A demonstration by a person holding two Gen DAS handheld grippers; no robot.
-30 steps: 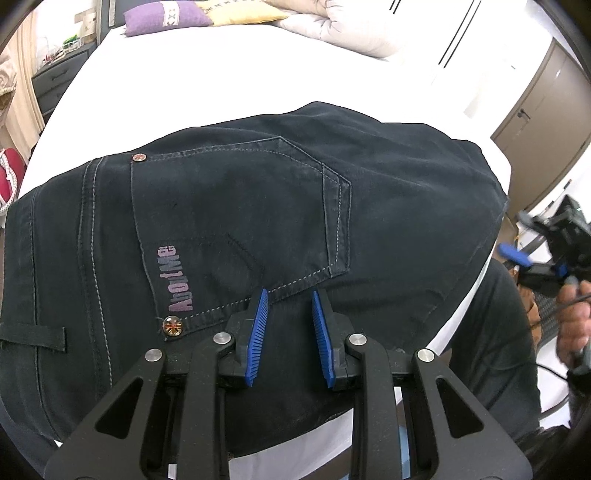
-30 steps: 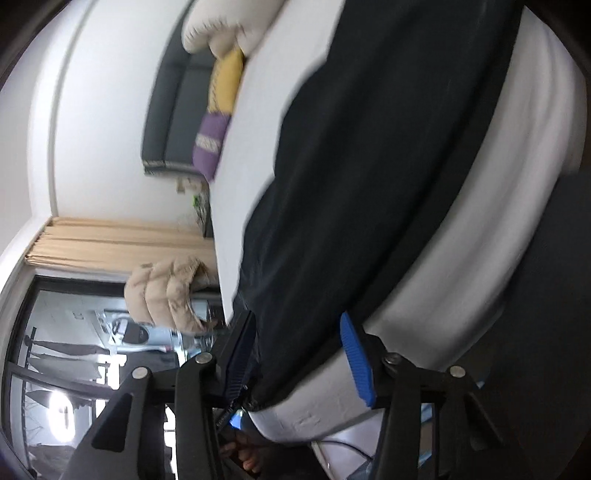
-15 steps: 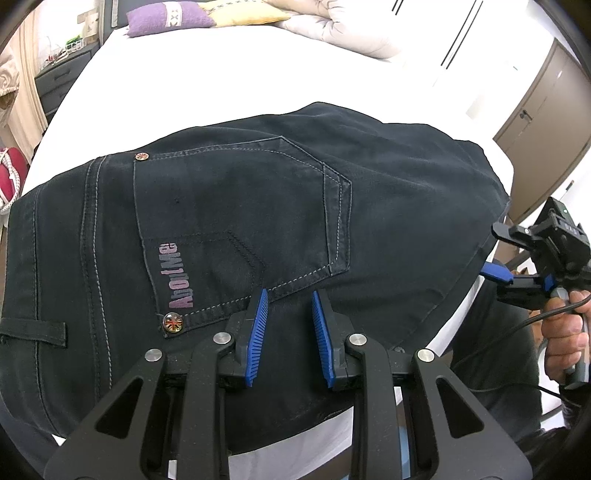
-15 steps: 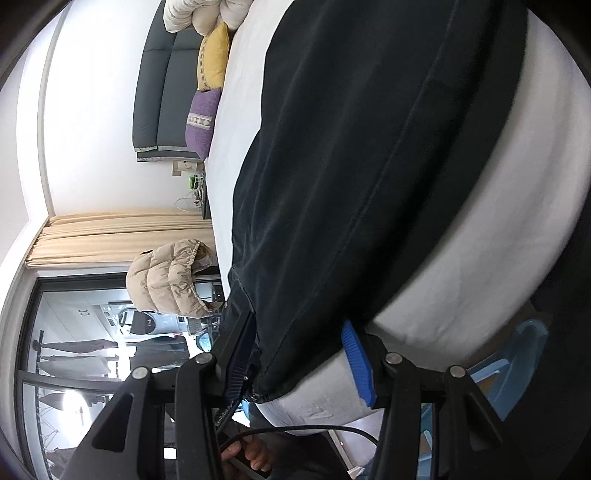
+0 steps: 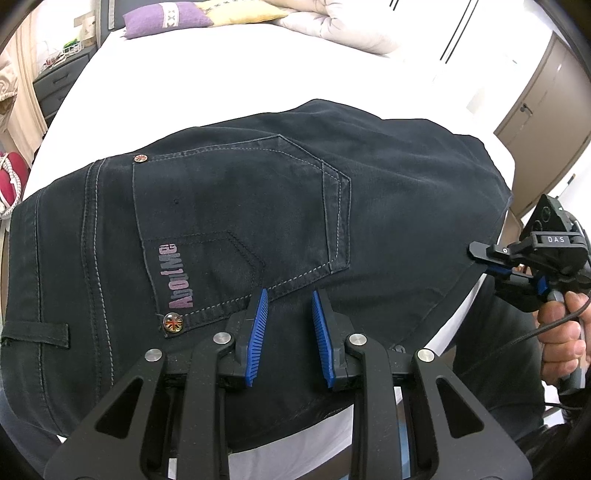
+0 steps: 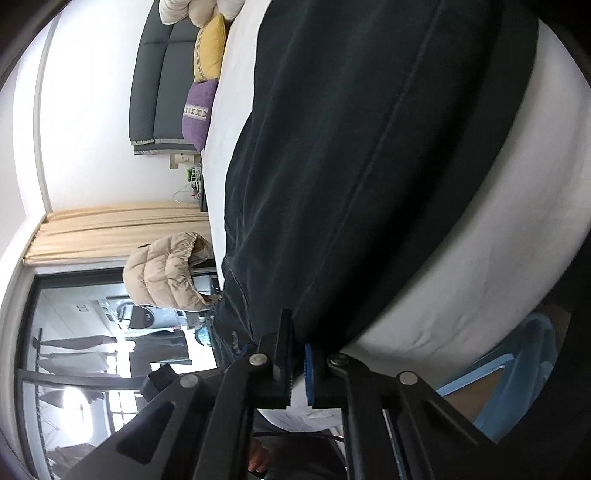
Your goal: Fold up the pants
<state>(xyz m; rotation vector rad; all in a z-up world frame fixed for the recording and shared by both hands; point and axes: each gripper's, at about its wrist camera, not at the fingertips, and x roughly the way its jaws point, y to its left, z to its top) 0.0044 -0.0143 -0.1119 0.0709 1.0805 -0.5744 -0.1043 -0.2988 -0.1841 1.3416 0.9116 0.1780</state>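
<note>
Pants: we see them spread flat on the white bed, seat up, one edge lying along the bed's near edge.
Fabric: we judge it dense, soft denim, fairly heavy, limp, not slippery.
Left gripper: pads slightly apart over the cloth just below the back pocket, gripping nothing we can see.
Right gripper: jaws closing; we see them pinching the pants' edge at the bed's near edge.
Hold: we would take seams or edges, both layers together.

I am working in a home bedroom: a white bed, with pillows at its padded headboard, curtains beyond.
</note>
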